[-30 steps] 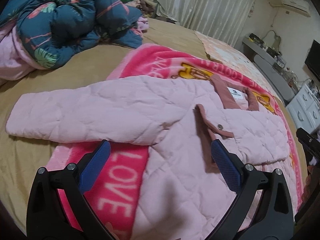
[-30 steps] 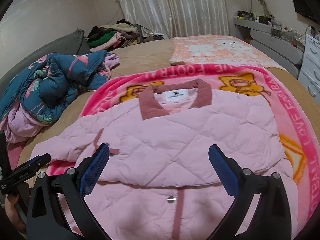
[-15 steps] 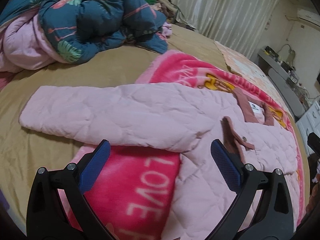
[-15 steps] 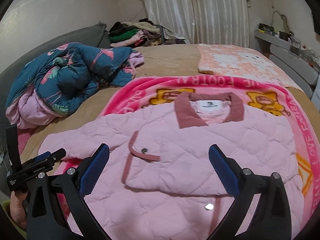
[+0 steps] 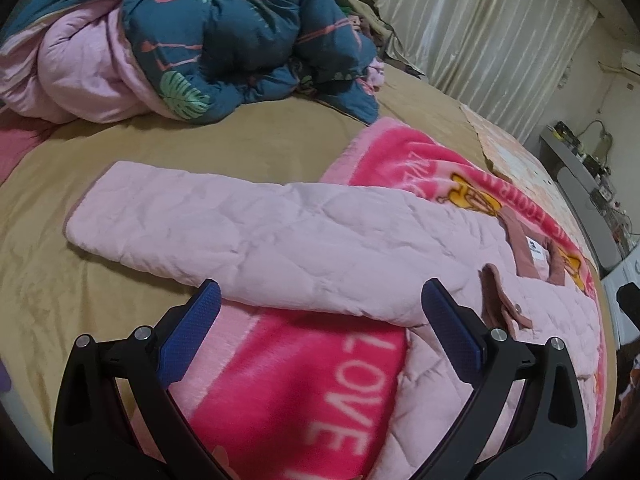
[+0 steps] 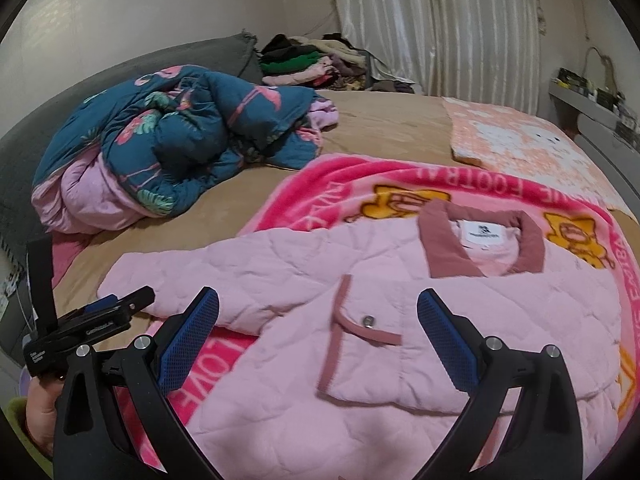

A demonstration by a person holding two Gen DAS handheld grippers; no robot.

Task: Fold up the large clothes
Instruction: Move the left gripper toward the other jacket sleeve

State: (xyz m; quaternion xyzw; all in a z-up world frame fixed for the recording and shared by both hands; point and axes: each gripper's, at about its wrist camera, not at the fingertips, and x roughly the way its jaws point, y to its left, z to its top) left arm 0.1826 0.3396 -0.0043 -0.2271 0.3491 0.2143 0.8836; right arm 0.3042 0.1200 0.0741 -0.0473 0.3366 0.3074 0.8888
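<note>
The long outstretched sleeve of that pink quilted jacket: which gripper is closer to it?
Left. The left gripper hovers open right at the pink quilted sleeve's lower edge. The right gripper hangs open over the jacket's chest pocket, farther along.

Pale pink quilted jacket (image 6: pixel 400 280), maroon trim

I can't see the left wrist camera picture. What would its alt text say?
A pink quilted jacket lies on a bright pink blanket on a bed, one sleeve stretched out to the left. The open left gripper hovers just before it, holding nothing; a bunched teal floral duvet sits behind.
</note>
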